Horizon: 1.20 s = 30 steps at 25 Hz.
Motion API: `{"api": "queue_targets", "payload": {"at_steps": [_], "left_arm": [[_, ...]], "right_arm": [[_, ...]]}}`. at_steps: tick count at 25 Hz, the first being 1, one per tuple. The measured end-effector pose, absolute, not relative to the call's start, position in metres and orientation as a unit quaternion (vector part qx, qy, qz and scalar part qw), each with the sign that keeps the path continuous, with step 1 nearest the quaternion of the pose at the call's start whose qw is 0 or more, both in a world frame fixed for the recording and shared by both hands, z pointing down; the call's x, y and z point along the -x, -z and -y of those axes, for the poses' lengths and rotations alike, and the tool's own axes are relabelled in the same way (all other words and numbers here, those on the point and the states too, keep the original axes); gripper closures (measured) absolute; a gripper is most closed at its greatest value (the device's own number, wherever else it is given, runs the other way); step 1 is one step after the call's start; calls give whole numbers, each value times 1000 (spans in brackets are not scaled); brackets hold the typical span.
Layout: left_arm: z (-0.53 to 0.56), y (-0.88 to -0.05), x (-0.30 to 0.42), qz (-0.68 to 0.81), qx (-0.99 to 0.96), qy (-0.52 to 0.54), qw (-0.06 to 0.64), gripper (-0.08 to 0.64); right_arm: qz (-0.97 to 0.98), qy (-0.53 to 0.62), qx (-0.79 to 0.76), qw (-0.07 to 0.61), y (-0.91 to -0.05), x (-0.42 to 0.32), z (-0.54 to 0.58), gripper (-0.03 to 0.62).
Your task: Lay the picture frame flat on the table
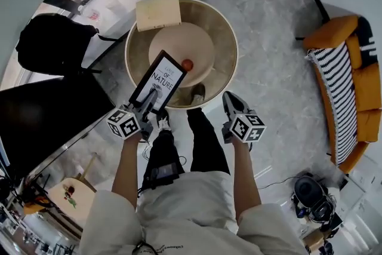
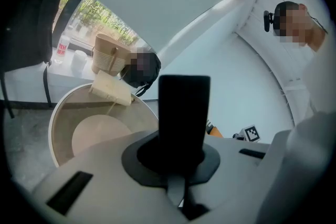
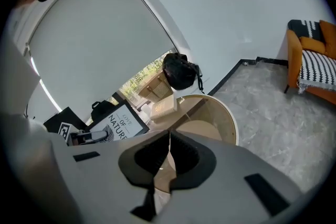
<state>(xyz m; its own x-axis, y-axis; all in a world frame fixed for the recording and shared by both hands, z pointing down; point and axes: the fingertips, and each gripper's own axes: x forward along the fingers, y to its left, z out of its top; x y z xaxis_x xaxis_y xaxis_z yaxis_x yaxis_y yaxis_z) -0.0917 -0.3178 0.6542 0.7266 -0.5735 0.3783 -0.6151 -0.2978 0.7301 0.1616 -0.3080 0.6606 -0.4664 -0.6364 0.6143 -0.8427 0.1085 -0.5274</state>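
From where I stood, the left gripper (image 1: 150, 103) had its jaws pinched on the bottom edge of the picture frame (image 1: 159, 80). The flat black-rimmed rectangle with a white print was held tilted over the near rim of the worktop (image 1: 231, 45). Its long axis ran away from the jaws toward the centre of the round, pale wooden, dish-shaped worktop. The right gripper (image 1: 231, 103) hung beside it, jaws pressed together on nothing.

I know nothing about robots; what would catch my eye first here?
The black picture frame reading "OF NATURE", clamped in the left gripper over the near-left rim of the round table. Then the small red ball near the table's middle, and the orange sofa at the right.
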Motion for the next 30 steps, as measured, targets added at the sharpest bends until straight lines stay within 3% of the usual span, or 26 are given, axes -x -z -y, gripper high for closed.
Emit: {"api": "queue_targets", "payload": {"at_steps": [16, 21, 30], "left_arm": [[342, -785, 27, 349, -761, -36, 546, 534], [352, -803, 12, 352, -748, -32, 562, 532], [375, -856, 2, 374, -712, -6, 595, 532]], "right_arm": [[772, -428, -439, 167, -755, -135, 377, 557], [763, -451, -447, 121, -756, -114, 399, 557], [773, -449, -424, 145, -807, -75, 434, 557]]}}
